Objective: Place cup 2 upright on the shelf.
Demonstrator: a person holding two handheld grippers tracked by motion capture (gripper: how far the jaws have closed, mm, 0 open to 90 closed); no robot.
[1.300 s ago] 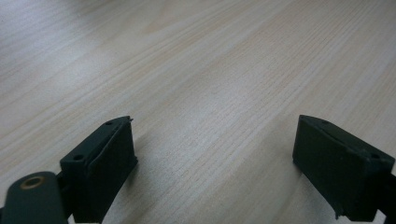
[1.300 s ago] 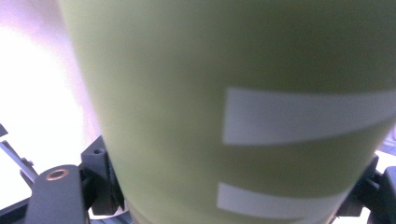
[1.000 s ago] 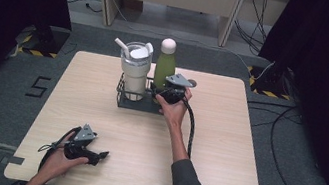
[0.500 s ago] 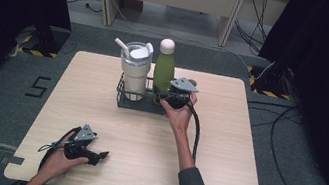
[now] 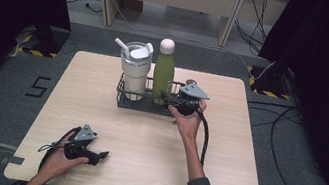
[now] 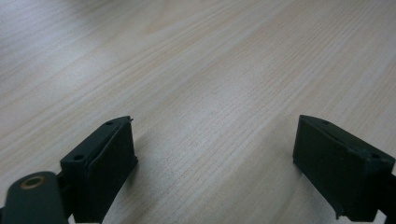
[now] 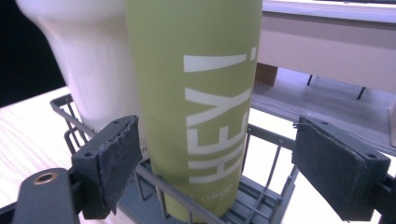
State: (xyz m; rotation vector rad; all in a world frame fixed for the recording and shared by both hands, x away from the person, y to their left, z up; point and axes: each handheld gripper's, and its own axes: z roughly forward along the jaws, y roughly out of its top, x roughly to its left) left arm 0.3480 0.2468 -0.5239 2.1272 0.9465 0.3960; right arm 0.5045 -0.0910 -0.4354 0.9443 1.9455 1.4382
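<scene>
We are holding our right tongs [image 7: 215, 163] open before the tall green metal bottle [image 7: 196, 93] in the black wire rack [image 5: 123, 97], while our left tongs [image 6: 215, 163] are lying open on the pale wooden bench [image 5: 143, 145].

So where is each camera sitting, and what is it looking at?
High view: above the person's side, looking forward and down on the table; both forearms, left gripper and right gripper show.
Left gripper view: rides the left gripper, facing bare wood between its open jaws.
Right gripper view: rides the right gripper, facing the green bottle in the wire rack between open jaws.
Shared: high and right gripper views both show the bottle, rack and white tumbler.
</scene>
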